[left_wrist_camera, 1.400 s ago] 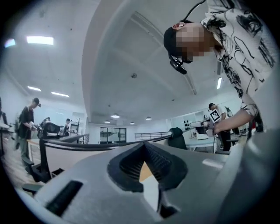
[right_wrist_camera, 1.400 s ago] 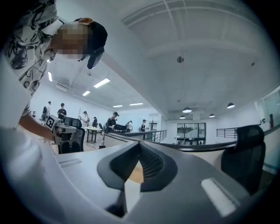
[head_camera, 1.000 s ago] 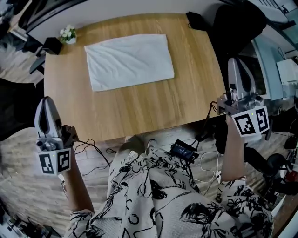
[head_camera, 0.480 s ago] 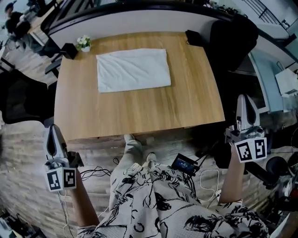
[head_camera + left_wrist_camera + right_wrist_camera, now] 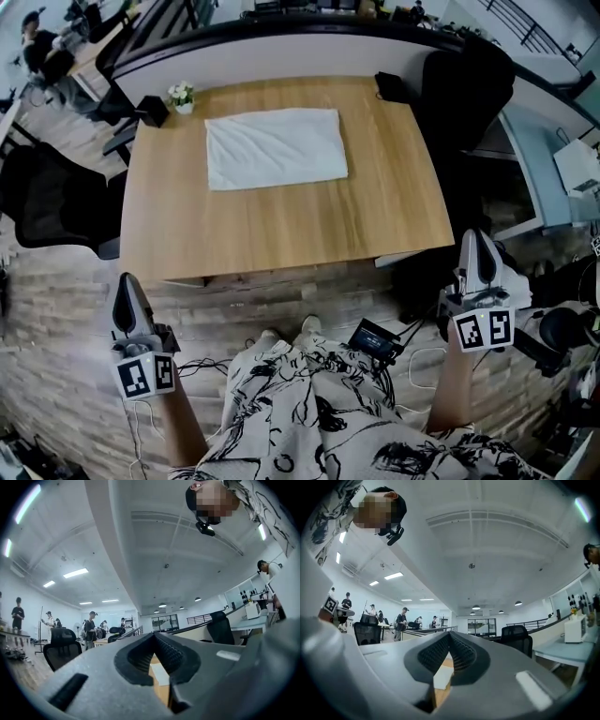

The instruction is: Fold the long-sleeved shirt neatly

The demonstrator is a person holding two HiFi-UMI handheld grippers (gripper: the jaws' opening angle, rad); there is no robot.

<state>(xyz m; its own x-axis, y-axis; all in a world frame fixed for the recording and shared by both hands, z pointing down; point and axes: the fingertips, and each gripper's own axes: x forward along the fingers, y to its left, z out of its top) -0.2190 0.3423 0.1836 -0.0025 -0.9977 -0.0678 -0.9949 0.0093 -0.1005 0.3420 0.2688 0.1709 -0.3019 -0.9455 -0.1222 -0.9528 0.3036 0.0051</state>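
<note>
The white long-sleeved shirt [image 5: 277, 147] lies as a flat folded rectangle on the far half of the wooden table [image 5: 281, 234]. Both grippers are off the table, nearer to me than its front edge. My left gripper [image 5: 125, 279] is low at the left over the floor, its jaws closed together and holding nothing. My right gripper [image 5: 476, 234] is beyond the table's near right corner, also shut and empty. In the left gripper view the left gripper [image 5: 153, 634] points level at the table, with the shirt [image 5: 161, 673] a pale patch. The right gripper [image 5: 449, 633] shows the shirt [image 5: 442, 677] the same way.
A small flower pot [image 5: 181, 95] and a black box [image 5: 153, 110] sit at the table's far left corner; a black object [image 5: 389, 86] sits at the far right. Black office chairs [image 5: 466, 80] flank the table. A black device [image 5: 375, 337] and cables lie on the floor.
Both grippers have drawn back from the table's sides toward me, staying shut. The view has backed off too, so the table and shirt sit farther away.
</note>
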